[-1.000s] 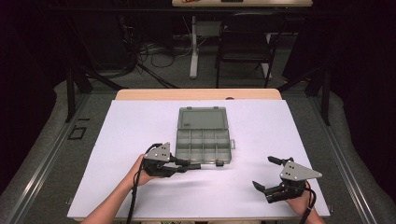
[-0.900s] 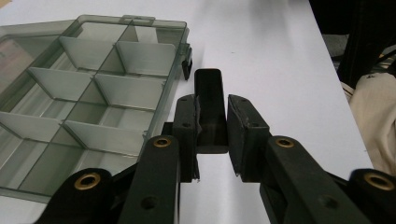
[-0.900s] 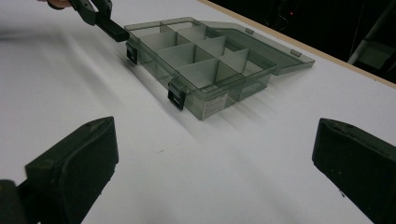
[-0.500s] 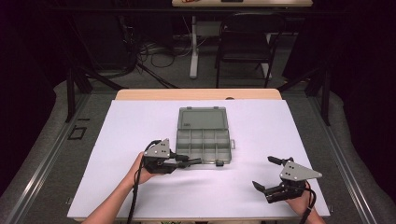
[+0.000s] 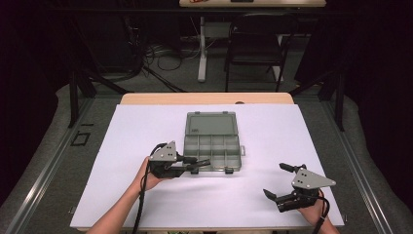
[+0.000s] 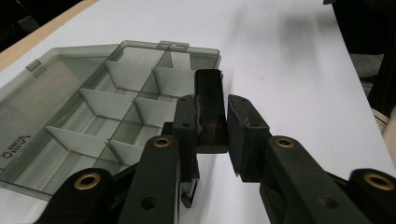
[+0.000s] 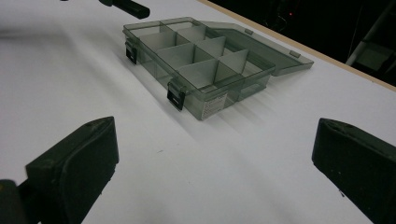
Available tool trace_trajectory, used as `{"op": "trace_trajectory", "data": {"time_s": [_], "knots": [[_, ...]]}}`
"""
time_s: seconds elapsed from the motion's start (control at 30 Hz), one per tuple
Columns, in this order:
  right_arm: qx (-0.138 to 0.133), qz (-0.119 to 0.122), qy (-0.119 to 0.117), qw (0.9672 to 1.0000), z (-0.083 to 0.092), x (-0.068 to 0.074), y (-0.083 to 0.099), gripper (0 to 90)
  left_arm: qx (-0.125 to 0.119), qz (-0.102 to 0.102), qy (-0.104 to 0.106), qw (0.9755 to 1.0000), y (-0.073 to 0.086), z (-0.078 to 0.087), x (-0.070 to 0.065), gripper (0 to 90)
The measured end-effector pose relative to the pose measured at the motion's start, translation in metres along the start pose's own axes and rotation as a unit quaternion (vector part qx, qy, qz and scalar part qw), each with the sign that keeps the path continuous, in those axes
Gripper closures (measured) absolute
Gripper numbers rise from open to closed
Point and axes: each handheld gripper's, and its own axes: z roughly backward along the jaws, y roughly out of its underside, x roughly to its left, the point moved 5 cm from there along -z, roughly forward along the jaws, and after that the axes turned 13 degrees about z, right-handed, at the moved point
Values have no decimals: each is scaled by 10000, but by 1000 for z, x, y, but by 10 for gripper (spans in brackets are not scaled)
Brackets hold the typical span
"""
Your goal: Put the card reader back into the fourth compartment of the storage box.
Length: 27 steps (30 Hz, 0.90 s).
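Organizer box [image 5: 213,141], perhaps empty, beside left gripper [image 5: 197,164]

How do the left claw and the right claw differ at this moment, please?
The left claw is shut on a small dark rectangular block; the right claw stands wide open with nothing between its jaws. The left one sits at the front edge of the open, translucent grey plastic compartment box; the right one rests apart from it, near the white table's front right corner. Both are black, hand-held and lie low over the table.
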Motion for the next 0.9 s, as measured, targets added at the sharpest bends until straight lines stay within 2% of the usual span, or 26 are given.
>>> {"op": "trace_trajectory", "data": {"time_s": [0.53, 0.9], "knots": [[20, -17, 26, 10000, 1, 0, 0, 1, -277, 45, -321, 9991, -11, -2, 4, 745], [15, -22, 47, 10000, 0, -1, 0, 1, -373, 61, -531, 9979, -16, -5, 7, 745]]}}
